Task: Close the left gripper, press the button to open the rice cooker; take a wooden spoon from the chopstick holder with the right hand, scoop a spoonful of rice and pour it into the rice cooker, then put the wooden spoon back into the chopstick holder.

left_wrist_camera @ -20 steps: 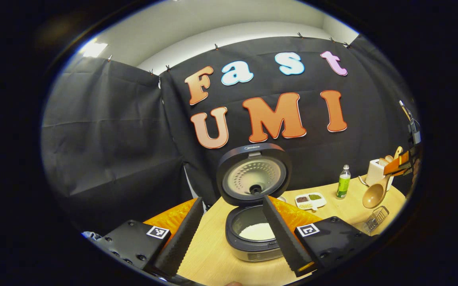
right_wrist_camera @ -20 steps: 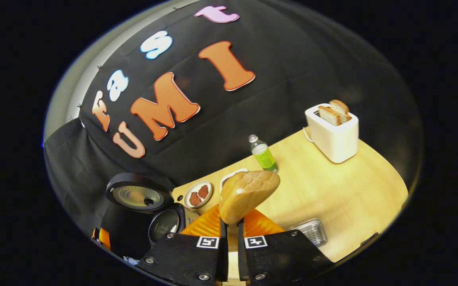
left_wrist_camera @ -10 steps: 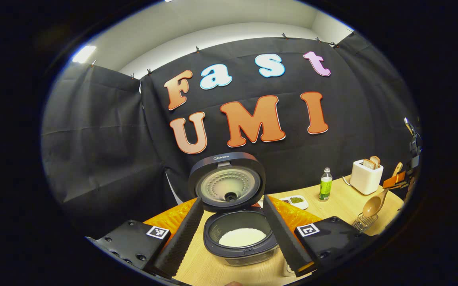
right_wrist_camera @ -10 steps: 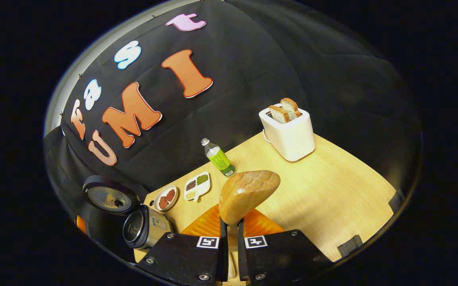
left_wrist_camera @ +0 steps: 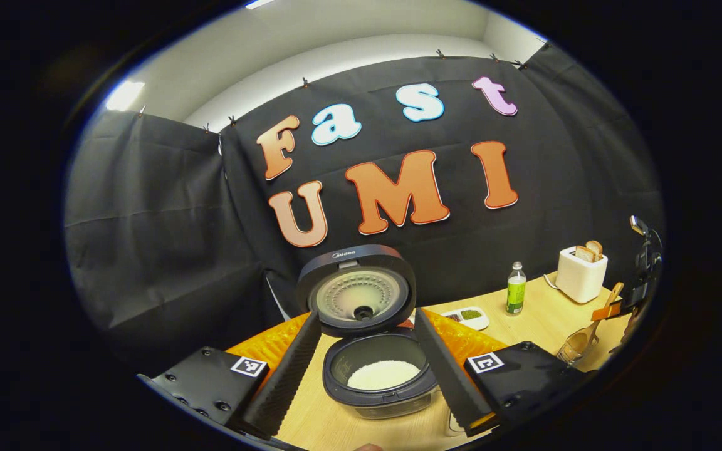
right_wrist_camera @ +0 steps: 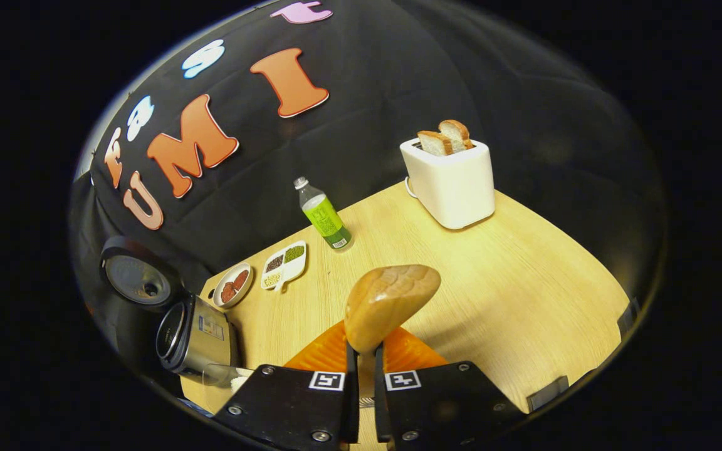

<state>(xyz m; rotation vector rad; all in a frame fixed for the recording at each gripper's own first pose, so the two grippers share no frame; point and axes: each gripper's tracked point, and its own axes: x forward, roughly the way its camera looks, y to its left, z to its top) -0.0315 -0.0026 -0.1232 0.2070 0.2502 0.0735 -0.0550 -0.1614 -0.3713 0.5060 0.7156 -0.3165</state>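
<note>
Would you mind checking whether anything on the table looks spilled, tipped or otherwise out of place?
Nothing stands out. The rice cooker stands open with its rice inside, the green bottle and toaster are upright, and the right gripper holds the wooden spoon. No spill shows on the table.

pot mouth: open | raised lid [left_wrist_camera: 356, 288] blocks behind (hinged up) | table [right_wrist_camera: 524, 275] right: bare

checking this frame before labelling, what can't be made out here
- Left gripper view: the chopstick holder is tiny at the edge; spoon bowl's depth in it unclear.
- Right gripper view: the wooden spoon shows its back; its hollow faces away.
- Right gripper view: the rice cooker lies distorted at the rim, pot contents unseen.
</note>
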